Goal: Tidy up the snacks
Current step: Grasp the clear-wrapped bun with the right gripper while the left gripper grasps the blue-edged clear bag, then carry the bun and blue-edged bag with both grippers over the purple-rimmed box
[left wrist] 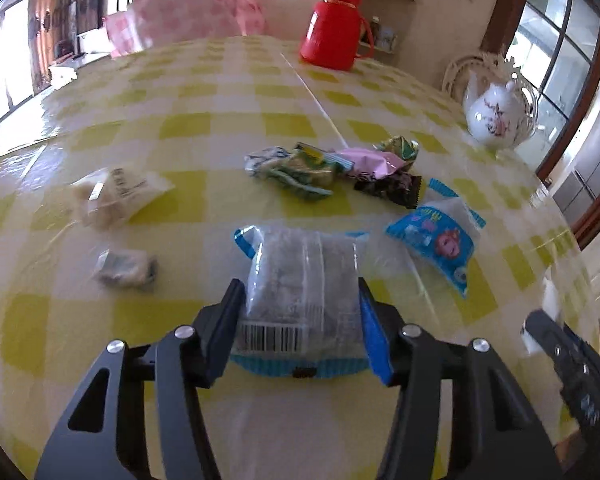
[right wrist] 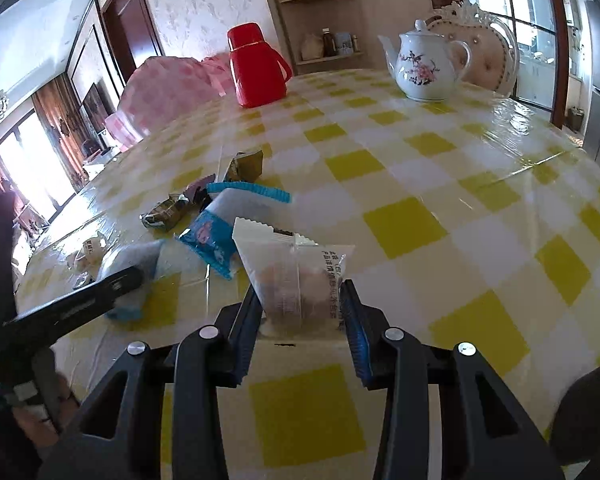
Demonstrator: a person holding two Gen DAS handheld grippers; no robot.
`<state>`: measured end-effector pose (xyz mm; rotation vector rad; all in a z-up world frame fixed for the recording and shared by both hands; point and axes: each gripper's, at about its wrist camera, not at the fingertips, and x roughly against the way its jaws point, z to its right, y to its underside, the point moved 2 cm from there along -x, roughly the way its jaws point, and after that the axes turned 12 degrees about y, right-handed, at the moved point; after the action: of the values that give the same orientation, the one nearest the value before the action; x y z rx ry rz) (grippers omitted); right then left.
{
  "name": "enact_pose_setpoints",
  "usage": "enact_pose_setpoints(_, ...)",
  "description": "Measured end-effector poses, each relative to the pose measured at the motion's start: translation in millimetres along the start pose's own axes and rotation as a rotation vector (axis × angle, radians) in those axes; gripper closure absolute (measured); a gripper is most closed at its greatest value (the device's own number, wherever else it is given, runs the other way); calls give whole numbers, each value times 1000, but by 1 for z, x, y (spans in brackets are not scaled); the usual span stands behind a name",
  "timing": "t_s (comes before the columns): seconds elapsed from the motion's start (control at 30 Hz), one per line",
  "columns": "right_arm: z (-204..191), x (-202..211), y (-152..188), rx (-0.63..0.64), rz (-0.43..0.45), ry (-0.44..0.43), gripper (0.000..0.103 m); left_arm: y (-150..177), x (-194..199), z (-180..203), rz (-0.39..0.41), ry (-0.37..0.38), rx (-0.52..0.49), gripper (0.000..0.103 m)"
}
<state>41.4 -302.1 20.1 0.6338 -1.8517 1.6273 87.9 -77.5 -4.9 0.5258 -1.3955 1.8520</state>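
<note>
White snack packet [right wrist: 300, 276] between fingers [right wrist: 356, 328]

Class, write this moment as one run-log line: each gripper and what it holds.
left gripper: shut on barcode snack packet | right gripper: shut on white snack packet | loose snacks on table

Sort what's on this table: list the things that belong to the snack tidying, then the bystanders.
Job:
clear barcode packet, in left tool
white packet, in right tool
blue cartoon packet
wrapper pile
pale packet

Bystanders:
red flask
teapot
pink bag

Snack heap [left wrist: 332, 172] mid-table [left wrist: 220, 92], flask [left wrist: 332, 26] behind, teapot [left wrist: 496, 114] right
</note>
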Motion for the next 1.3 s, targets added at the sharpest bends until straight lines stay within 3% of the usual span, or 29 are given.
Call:
enact_pose_setpoints(0.2,-3,10,12,-39,-41,-40,63,14,50,-5,84,29,-3,49)
enact_pose_setpoints(0.33,-19,33,24,-24,-23,-69,63,25,74,-11,99,58,6,55)
enact_pose_setpoints(0.37,-23,41,28,-23,-12,-75,63,28,77,-12,99,64,4,80)
enact_pose_setpoints(0.4,-25,46,30,-29,-11,-85,63,34,82,-12,91,94,-8,83)
enact_pose_setpoints(0.5,-29,60,41,-37,-3,-98,63,47,90,-15,52,89,-29,83)
enact_pose_setpoints(0.53,-30,64,44,-37,-1,-96,63,49,91,-17,43,99,-32,78)
enact_pose_setpoints(0.6,-29,73,49,-43,3,-107,63,52,95,-25,44,79,-27,30)
enact_pose_setpoints(0.63,-29,76,50,-46,6,-115,63,51,95,-28,51,76,-16,1)
enact_pose_setpoints(0.77,-29,80,54,-49,11,-125,63,48,84,-34,25,46,4,2)
enact_pose_setpoints(0.9,-33,77,60,-39,-2,-134,63,53,42,-20,-137,-107,-89,2)
enact_pose_setpoints(0.93,-34,77,62,-37,-4,-137,63,53,40,-17,-145,-130,-115,9)
enact_pose_setpoints(0.97,-34,79,64,-31,-3,-138,63,52,42,-13,-128,-123,-128,46)
enact_pose_setpoints(1.07,-34,88,67,-14,18,-139,63,57,57,-6,-90,-83,-157,54)
enact_pose_setpoints(1.3,-45,109,74,19,43,-174,63,56,112,-11,31,-76,-160,54)
